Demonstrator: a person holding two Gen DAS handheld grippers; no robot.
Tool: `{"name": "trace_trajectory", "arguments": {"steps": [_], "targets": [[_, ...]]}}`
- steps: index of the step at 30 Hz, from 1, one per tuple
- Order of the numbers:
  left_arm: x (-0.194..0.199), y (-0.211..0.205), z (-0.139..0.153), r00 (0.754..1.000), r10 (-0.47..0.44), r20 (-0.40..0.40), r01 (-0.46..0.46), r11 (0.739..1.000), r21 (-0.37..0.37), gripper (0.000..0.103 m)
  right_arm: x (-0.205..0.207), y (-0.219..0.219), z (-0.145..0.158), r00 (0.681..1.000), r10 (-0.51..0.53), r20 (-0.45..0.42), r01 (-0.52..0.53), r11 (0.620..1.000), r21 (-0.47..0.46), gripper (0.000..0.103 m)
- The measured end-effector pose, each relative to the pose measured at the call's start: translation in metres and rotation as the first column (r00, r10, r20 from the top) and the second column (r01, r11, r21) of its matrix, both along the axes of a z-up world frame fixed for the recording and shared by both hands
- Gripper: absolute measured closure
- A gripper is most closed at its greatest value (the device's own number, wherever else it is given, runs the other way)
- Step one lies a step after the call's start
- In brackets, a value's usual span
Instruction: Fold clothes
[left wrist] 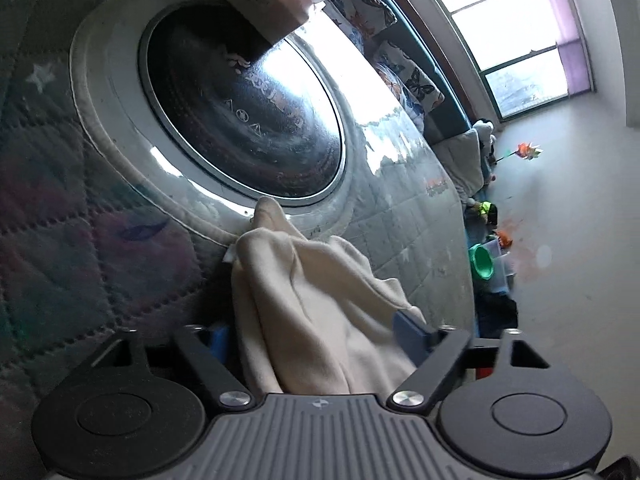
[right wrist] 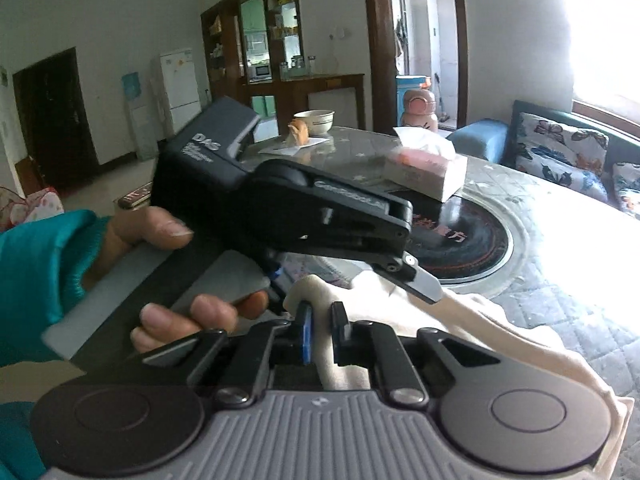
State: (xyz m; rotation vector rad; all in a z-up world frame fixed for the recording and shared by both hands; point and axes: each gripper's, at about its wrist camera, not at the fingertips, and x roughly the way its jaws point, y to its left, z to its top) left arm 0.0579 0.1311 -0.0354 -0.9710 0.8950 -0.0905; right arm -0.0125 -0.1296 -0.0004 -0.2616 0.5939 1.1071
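Cream garment (left wrist: 320, 312), bunched, draped over quilted table edge (right wrist: 560, 300)
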Motion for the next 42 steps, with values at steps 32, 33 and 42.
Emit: {"name": "trace_trajectory", "arguments": {"steps": [32,33,42], "targets": [[0.008,-0.013,-0.003,0.997,-0.074,-0.013,0.075,0.990,0.123,0.082,0.078,-0.147,-0.036,0.828,-0.557,-0.062,0.553,0.830,-0.067,0.060],[0.008,-0.014,-0.002,0.997,-0.079,-0.014,0.080,0.988,0.133,0.082,0.080,-0.149,-0.040,0.823,-0.563,-0.076,0.559,0.826,-0.069,0.060],[0.009,-0.014,0.000,0.994,-0.106,-0.011,0.106,0.979,0.172,0.081,0.088,-0.153,-0.059,0.792,-0.591,-0.150,0.588,0.806,-0.069,0.060]]}}
